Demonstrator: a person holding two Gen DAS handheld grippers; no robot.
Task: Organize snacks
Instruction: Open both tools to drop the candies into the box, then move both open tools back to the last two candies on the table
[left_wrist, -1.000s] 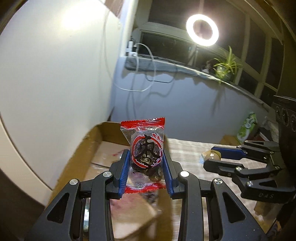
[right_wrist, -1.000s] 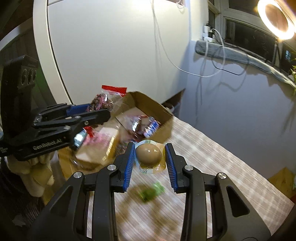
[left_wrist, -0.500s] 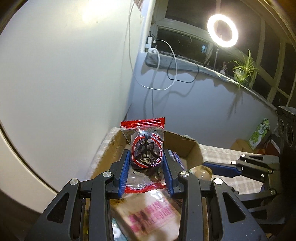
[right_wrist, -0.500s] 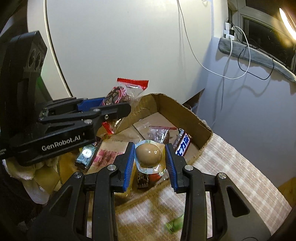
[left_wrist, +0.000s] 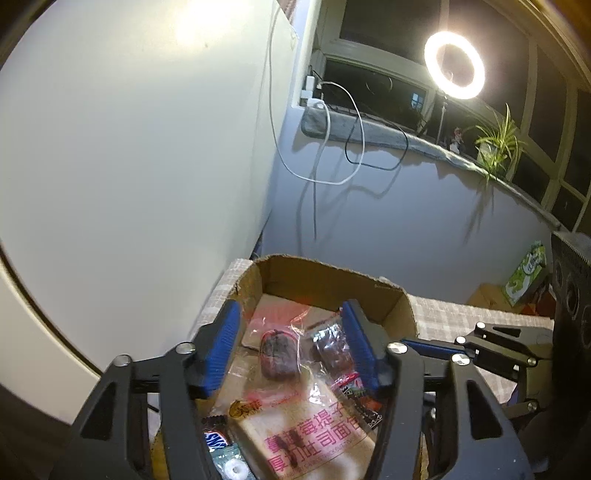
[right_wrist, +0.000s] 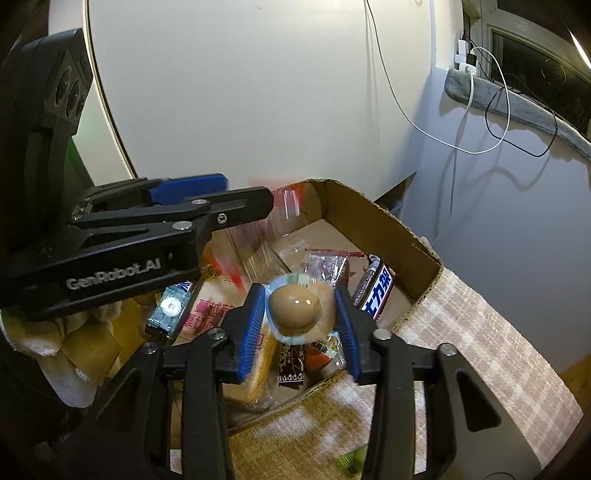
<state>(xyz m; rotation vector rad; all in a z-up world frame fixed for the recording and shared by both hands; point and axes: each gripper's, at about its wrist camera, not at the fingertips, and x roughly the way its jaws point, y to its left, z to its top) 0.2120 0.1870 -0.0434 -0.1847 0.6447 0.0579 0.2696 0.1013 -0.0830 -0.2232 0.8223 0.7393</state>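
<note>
Cardboard box (right_wrist: 402, 236) holds a Snickers bar (left_wrist: 214, 439); "GenRobot.AI" marks the left gripper (left_wrist: 291, 350), jaws opening, empty. Right gripper (right_wrist: 299, 325) at 3 o'clock, opening around a packaged egg (right_wrist: 293, 306).

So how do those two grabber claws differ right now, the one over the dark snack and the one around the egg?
The left gripper has its jaws spread wide and opening, and its red-edged dark snack packet lies blurred below them. The right gripper is narrower, also opening, with the packaged brown egg between its fingers, the pads seemingly just off it. Both have blue pads and are above the cardboard box.
</note>
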